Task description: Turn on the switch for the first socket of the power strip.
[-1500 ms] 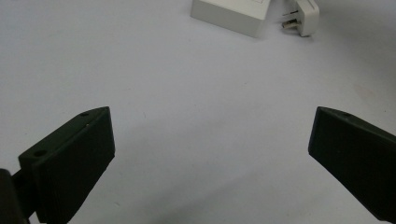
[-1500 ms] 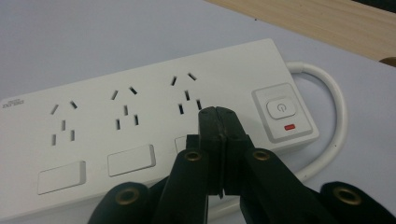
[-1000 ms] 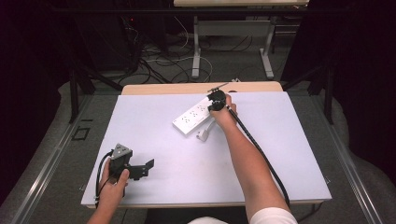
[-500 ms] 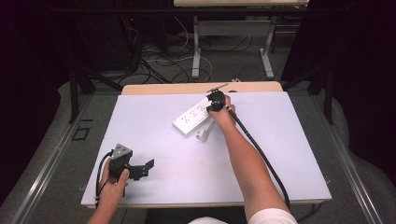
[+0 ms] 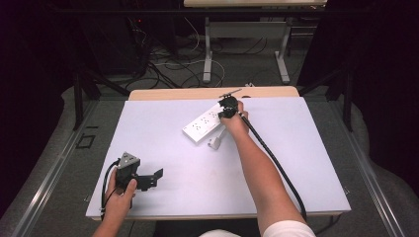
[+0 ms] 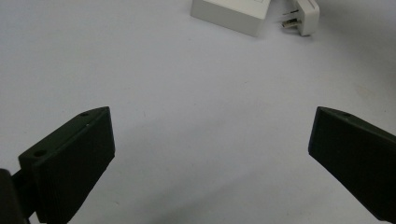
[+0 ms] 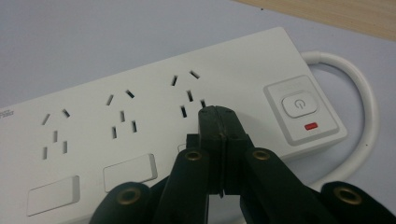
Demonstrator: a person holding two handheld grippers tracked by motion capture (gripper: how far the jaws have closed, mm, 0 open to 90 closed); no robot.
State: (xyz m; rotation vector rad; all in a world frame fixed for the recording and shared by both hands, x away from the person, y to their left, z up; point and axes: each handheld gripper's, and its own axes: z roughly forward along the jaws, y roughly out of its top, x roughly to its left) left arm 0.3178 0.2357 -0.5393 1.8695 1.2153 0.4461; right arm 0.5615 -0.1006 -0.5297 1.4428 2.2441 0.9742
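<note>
The white power strip lay slantwise on the far middle part of the bench, its cord end toward the wooden far edge. In the right gripper view its face showed three socket groups, a row of blank rocker switches along the near side, and a power button with a small red mark beneath it; a thick white cable looped out from that end. The right tool was poised over the strip's far end, its jaws pressed together with nothing between them, the tip sitting just at the rightmost socket group (whether it actually touched the plastic could not be told). A white plug lay just beside the strip's near side, its prongs visible in the left gripper view. The left tool rested well apart at the near left of the bench, held in the person's hand, its jaws spread wide over bare surface.
</note>
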